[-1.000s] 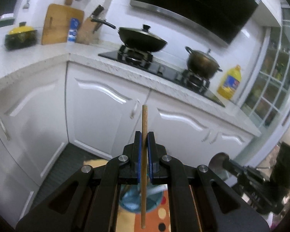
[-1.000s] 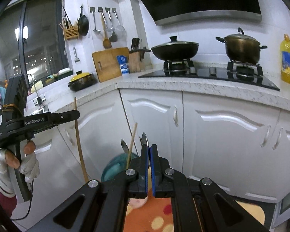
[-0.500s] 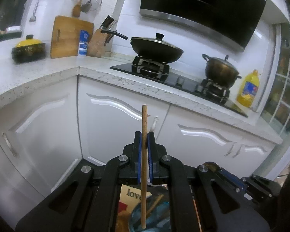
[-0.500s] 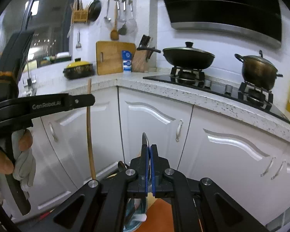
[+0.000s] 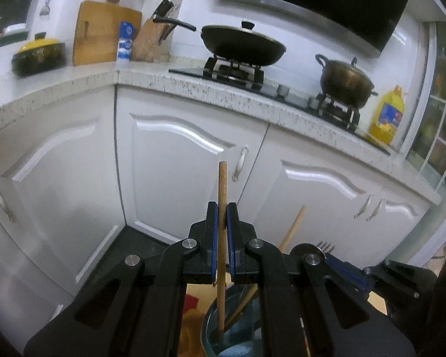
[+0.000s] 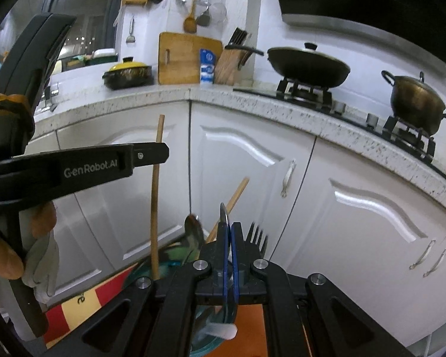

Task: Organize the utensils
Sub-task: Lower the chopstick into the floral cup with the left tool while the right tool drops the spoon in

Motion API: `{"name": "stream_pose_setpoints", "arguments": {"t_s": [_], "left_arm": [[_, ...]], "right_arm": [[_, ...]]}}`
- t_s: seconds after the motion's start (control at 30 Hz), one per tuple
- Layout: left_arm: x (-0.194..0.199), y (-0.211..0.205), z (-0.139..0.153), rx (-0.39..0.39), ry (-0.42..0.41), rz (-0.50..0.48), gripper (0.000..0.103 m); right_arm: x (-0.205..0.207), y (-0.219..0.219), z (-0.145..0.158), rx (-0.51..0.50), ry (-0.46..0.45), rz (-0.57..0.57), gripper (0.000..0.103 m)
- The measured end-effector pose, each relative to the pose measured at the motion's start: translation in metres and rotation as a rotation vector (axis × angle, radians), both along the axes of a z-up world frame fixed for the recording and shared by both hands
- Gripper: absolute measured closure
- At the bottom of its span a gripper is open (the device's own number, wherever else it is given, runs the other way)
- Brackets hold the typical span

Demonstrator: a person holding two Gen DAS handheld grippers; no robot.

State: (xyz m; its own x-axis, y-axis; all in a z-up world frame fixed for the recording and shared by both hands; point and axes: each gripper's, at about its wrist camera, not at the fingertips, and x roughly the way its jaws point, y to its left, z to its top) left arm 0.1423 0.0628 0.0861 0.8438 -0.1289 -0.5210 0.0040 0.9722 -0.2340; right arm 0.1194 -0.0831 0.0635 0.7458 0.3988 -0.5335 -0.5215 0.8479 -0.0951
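Observation:
My left gripper [image 5: 222, 211] is shut on a wooden chopstick [image 5: 222, 184] held upright. Its lower end reaches down into a blue-green container [image 5: 208, 330] on the floor. A second wooden chopstick [image 5: 293, 226] leans in that container, beside a fork [image 5: 325, 245]. In the right wrist view my right gripper [image 6: 228, 227] is shut on a thin metal utensil [image 6: 223, 211] seen edge-on, over the container [image 6: 166, 264]. A spoon [image 6: 192, 226], the fork [image 6: 257, 233] and the leaning chopstick [image 6: 233, 199] stand up around its tips. The left gripper [image 6: 160, 154], in a gloved hand, holds its chopstick [image 6: 155, 217] just to the left.
White cabinet doors [image 5: 175, 160] stand close behind the container, under a speckled counter [image 5: 193, 86]. On it are a wok [image 5: 242, 44], a pot [image 5: 345, 84], an oil bottle [image 5: 386, 116] and a cutting board [image 5: 104, 32]. A red and orange mat [image 6: 83, 300] lies under the container.
Both grippers have come down and closer to the container and to each other. The left chopstick's lower end now dips into the container. Both stay shut on their utensils.

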Motion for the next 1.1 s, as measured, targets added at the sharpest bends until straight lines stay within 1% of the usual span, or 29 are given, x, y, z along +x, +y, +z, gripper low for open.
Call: {"name": "stream_pose_setpoints", "arguments": {"t_s": [0.27,0.47,0.53,0.57,0.6,0.63,0.7,0.77,0.83,0.93,1.03,1.1], "left_arm": [[-0.01,-0.005,-0.015,0.004,0.042,-0.01,0.099],[-0.013,-0.007,-0.016,0.002,0.068,-0.01,0.099],[-0.015,-0.008,-0.018,-0.008,0.08,-0.011,0.099],[-0.016,-0.007,-0.019,-0.012,0.086,-0.011,0.098],[-0.016,-0.007,-0.02,-0.017,0.092,-0.011,0.095],[-0.017,-0.007,-0.021,-0.023,0.099,-0.011,0.092],[-0.019,-0.006,-0.021,-0.03,0.106,-0.008,0.076],[-0.022,-0.003,-0.021,-0.049,0.106,-0.006,0.068],[-0.025,-0.003,-0.02,-0.052,0.106,-0.002,0.067],[-0.03,-0.005,-0.018,-0.033,0.104,-0.001,0.062],[-0.038,-0.007,-0.015,-0.017,0.097,0.004,0.061],[-0.043,-0.008,-0.014,-0.005,0.092,0.009,0.061]], "right_arm": [[-0.001,-0.003,-0.022,-0.013,0.082,0.015,0.1],[0.001,-0.016,-0.024,0.057,0.141,0.009,0.1],[0.0,-0.018,-0.023,0.061,0.147,0.005,0.095],[-0.003,-0.02,-0.021,0.063,0.142,0.001,0.09],[-0.004,-0.02,-0.021,0.065,0.141,-0.001,0.084],[-0.006,-0.022,-0.02,0.071,0.141,-0.003,0.082],[-0.01,-0.024,-0.02,0.072,0.141,-0.005,0.081],[-0.011,-0.025,-0.021,0.066,0.146,-0.01,0.081],[-0.012,-0.027,-0.022,0.067,0.151,-0.014,0.081],[-0.017,-0.032,-0.021,0.079,0.154,-0.022,0.081],[-0.021,-0.036,-0.02,0.093,0.155,-0.025,0.08],[-0.024,-0.036,-0.018,0.091,0.157,-0.028,0.076]]}}
